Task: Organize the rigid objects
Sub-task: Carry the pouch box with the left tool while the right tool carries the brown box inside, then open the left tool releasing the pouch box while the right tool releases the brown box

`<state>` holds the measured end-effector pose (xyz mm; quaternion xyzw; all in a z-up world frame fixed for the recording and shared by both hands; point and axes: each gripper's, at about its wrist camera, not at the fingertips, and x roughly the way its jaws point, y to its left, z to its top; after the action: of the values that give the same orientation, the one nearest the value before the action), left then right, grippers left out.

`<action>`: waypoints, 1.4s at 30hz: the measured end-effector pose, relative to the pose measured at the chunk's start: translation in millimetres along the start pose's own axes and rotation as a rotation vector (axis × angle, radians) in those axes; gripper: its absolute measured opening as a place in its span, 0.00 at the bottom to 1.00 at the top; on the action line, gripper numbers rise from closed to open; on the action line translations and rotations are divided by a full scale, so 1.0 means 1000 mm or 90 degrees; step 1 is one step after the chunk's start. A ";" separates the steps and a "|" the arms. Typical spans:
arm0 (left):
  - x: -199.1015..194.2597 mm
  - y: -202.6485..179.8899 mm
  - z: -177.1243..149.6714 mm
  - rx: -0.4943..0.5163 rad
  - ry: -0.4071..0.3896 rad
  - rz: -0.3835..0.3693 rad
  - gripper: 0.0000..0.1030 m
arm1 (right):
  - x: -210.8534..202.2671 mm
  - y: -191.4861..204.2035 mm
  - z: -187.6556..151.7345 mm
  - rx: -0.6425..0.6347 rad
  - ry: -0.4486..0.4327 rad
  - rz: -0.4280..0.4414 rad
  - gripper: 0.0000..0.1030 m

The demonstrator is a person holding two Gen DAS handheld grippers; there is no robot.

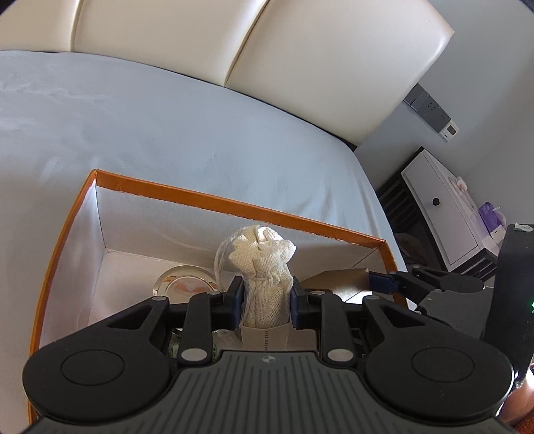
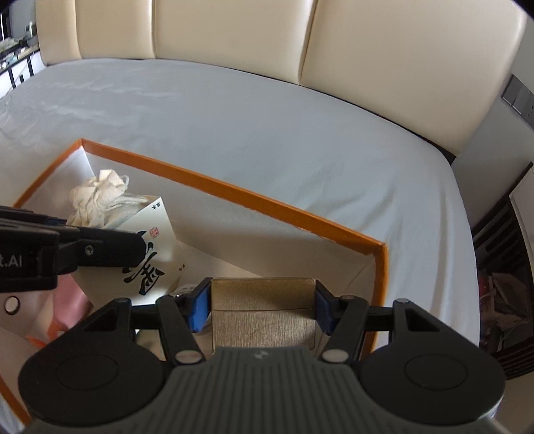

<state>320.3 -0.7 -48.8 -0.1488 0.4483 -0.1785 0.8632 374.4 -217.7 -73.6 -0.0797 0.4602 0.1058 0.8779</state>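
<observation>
An orange-edged open box (image 1: 233,202) with white inner walls lies on the bed; it also shows in the right wrist view (image 2: 233,192). My left gripper (image 1: 266,300) is shut on a bottle wrapped in cream cloth (image 1: 263,263) with a white calligraphy label, held upright inside the box. The same bottle (image 2: 100,197) and the left gripper (image 2: 100,247) show at the left of the right wrist view. My right gripper (image 2: 262,307) is shut on a gold textured box (image 2: 263,300) inside the orange box's right end. The right gripper (image 1: 393,282) shows at the right of the left view.
A round glass dish (image 1: 183,280) lies on the box floor at the left. The grey bedsheet (image 2: 267,127) spreads beyond the box, with a cream padded headboard (image 2: 233,30) behind. A white nightstand (image 1: 444,213) stands right of the bed.
</observation>
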 end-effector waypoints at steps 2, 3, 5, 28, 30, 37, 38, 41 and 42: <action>0.005 0.002 0.002 -0.004 0.005 0.000 0.29 | 0.005 0.000 0.001 -0.012 0.011 -0.001 0.59; 0.006 0.003 0.003 -0.005 0.007 0.000 0.29 | 0.008 0.000 0.001 -0.018 0.019 0.001 0.59; 0.009 0.005 0.003 -0.008 0.013 -0.004 0.29 | 0.014 -0.001 0.002 -0.040 0.039 0.004 0.59; 0.028 -0.010 0.013 -0.002 0.043 -0.035 0.29 | 0.011 0.010 -0.020 -0.571 0.221 0.105 0.59; 0.030 -0.009 0.013 -0.008 0.047 -0.042 0.29 | 0.006 0.006 -0.025 -0.579 0.210 0.101 0.62; 0.043 -0.018 0.010 -0.005 0.072 -0.042 0.29 | -0.015 -0.015 -0.033 -0.557 0.182 0.115 0.62; 0.046 -0.019 0.010 -0.003 0.075 -0.042 0.29 | -0.016 -0.018 -0.031 -0.556 0.175 0.118 0.62; 0.053 -0.025 0.009 0.001 0.083 -0.035 0.29 | -0.024 -0.019 -0.033 -0.551 0.165 0.122 0.61; 0.055 -0.027 0.009 0.004 0.087 -0.027 0.29 | -0.027 -0.019 -0.033 -0.548 0.162 0.122 0.61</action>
<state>352.7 -48.3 -72.4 -0.1427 0.5025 -0.2076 0.8271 338.7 -246.6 -69.4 -0.4067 0.4840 0.3572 0.6876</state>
